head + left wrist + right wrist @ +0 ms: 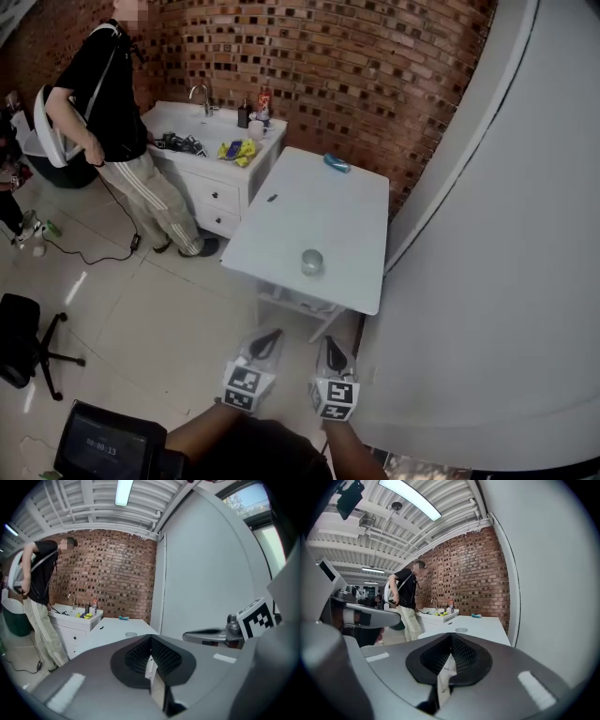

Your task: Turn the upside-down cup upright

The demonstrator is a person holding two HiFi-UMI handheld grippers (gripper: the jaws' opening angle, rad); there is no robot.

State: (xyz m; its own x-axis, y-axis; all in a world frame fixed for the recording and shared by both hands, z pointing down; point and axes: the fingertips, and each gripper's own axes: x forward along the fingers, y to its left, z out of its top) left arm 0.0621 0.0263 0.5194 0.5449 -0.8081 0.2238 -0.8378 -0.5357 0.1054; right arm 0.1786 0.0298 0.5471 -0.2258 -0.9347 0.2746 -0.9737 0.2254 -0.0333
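The left gripper (267, 342) and right gripper (332, 352), each with jaws pressed together on nothing, were held side by side short of the table (328, 202), evidently because the cup (311, 262) near its front edge was not yet within reach.

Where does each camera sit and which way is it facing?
Head view: on the person's head, steeply down at white table and small grey cup; forearms, left gripper, right gripper show.
Left gripper view: rides left gripper, along shut jaws toward table; right gripper at right.
Right gripper view: rides right gripper, same heading; left gripper at left.
All share the cup.
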